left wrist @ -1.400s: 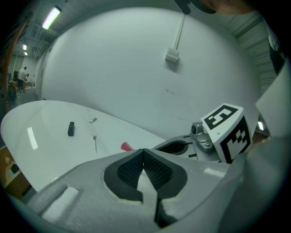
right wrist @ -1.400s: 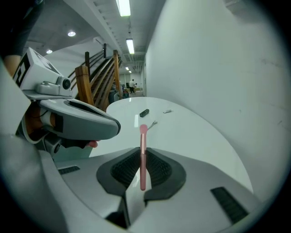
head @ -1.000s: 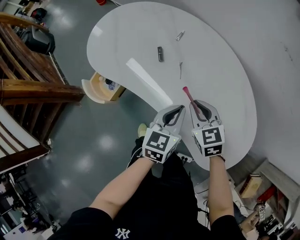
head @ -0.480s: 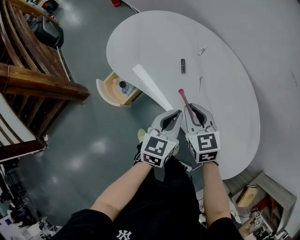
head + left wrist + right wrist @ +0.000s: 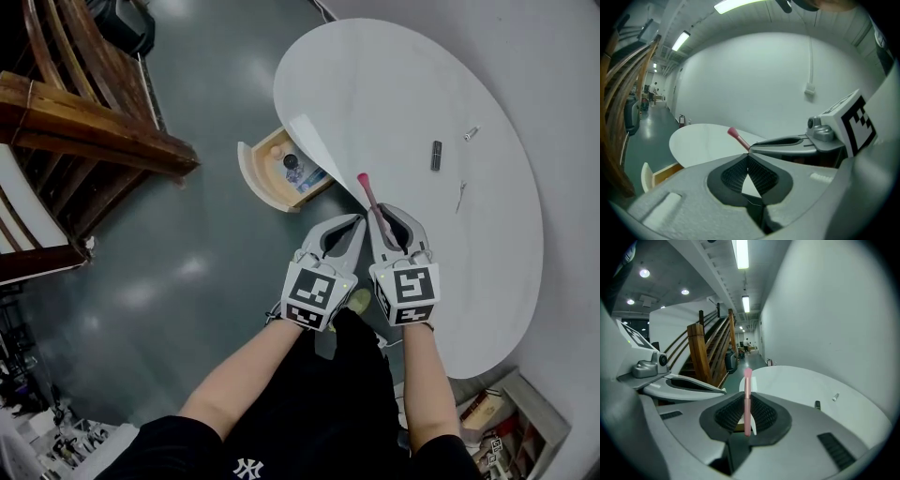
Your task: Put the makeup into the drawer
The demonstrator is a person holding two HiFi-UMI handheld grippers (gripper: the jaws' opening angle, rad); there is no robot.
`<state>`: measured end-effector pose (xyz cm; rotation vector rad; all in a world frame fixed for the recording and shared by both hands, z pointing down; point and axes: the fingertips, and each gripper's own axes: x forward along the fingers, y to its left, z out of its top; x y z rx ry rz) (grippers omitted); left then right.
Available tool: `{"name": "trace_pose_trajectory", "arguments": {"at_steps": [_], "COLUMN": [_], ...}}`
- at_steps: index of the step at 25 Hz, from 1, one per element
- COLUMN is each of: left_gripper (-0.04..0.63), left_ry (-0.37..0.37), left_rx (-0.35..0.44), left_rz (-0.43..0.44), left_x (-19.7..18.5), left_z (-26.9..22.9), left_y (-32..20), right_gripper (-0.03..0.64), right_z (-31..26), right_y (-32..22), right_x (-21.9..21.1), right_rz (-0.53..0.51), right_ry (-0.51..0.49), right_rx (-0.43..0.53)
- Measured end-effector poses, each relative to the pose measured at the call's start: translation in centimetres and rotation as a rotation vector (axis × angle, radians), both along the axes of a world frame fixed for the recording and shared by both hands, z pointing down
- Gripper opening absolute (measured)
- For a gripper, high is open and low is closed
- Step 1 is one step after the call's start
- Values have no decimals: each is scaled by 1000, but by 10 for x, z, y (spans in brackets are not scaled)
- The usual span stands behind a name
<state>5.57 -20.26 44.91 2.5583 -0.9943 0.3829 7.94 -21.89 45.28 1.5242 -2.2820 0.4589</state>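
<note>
The white, curved table (image 5: pixel 394 84) fills the upper right of the head view. It stands against a pale grey wall (image 5: pixel 553 56) on a glossy grey floor (image 5: pixel 187 244) that mirrors the ceiling lights. A wooden staircase (image 5: pixel 84 122) rises at the left. In the right gripper view a long corridor runs off beside the stairs under strip lights (image 5: pixel 740 254).

From the table's near edge a drawer (image 5: pixel 251 178) is pulled open, with a white curved front and a wood-coloured inside. A small dark round thing (image 5: pixel 292 161) and a bluish one (image 5: pixel 307 176) lie in it.

Well apart from the grippers, on the far right part of the table, lie a short dark stick (image 5: pixel 436 155), a small silver piece (image 5: pixel 471 134) and a thin pale sliver (image 5: pixel 460 195).

The right gripper (image 5: pixel 394 220) has its jaws pinched on the handle of a pink makeup brush (image 5: pixel 367 192). The brush sticks out past the jaws, its pink tip forward, over the table's edge and just beside the drawer. The left gripper (image 5: pixel 354 221) is held close beside the right one, above the floor. Its jaws are pressed together at the tips and nothing is between them.

At the lower right, by the table's end, stands a low shelf with boxes (image 5: pixel 492 403).
</note>
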Motion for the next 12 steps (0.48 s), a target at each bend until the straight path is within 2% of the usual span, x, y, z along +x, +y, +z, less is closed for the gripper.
{"name": "trace_pose_trajectory", "arguments": {"at_steps": [12], "left_gripper": [9], "left_ry": [-18], "left_rx": [-31], "left_rz": [-130], "left_x": [-113], "left_z": [41], "left_y": [-61], "right_gripper": [54], "right_z": [46], "right_y": [-64], "right_x": [-111], "right_rz": [-104], "right_ry": [-20], "right_rx": [-29]}}
